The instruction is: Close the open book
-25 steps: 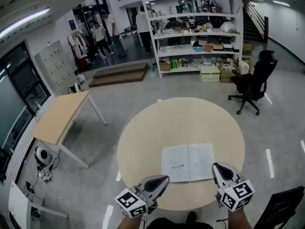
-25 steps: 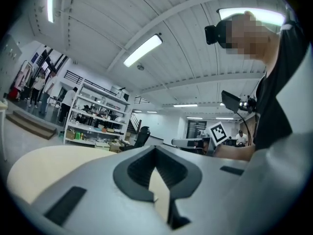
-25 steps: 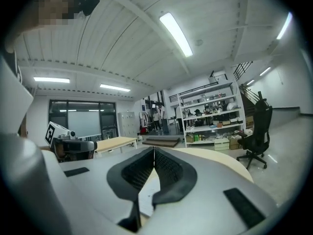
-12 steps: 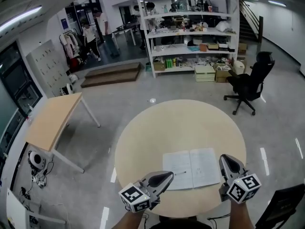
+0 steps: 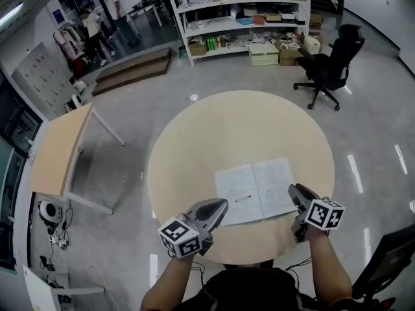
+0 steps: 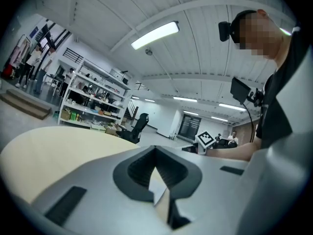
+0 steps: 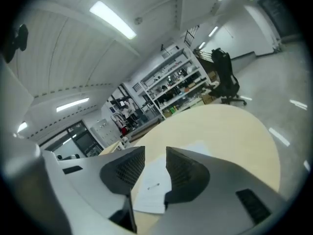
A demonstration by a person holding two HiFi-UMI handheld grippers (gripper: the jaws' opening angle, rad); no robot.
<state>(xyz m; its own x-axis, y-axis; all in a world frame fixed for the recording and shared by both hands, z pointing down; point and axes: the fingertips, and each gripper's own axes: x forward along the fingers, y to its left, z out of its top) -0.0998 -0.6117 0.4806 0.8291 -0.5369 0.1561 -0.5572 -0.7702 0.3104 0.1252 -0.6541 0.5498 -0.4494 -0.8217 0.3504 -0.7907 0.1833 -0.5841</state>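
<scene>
The open book [image 5: 256, 188] lies flat on the round wooden table [image 5: 214, 128], white pages up, with a pen [image 5: 243, 199] on its left page. My left gripper [image 5: 224, 205] hovers at the book's near left corner, its fingertips meeting, shut on nothing. My right gripper [image 5: 292, 190] sits at the book's near right edge. In the right gripper view its jaws [image 7: 155, 153] stand apart after having just been opening. The book [image 7: 146, 195] shows through the gap beyond them, and nothing is pressed between the pads. In the left gripper view the left gripper [image 6: 155, 150] points low across the tabletop.
A black office chair [image 5: 327, 70] stands on the floor beyond the table at the right. A rectangular wooden table [image 5: 58, 151] stands at the left, and stocked shelves [image 5: 227, 11] line the back. People stand far off at the upper left.
Both grippers have come down toward the book's near edge. The right one dropped most and rolled, now touching the right page's edge. The head view has tilted further down.
</scene>
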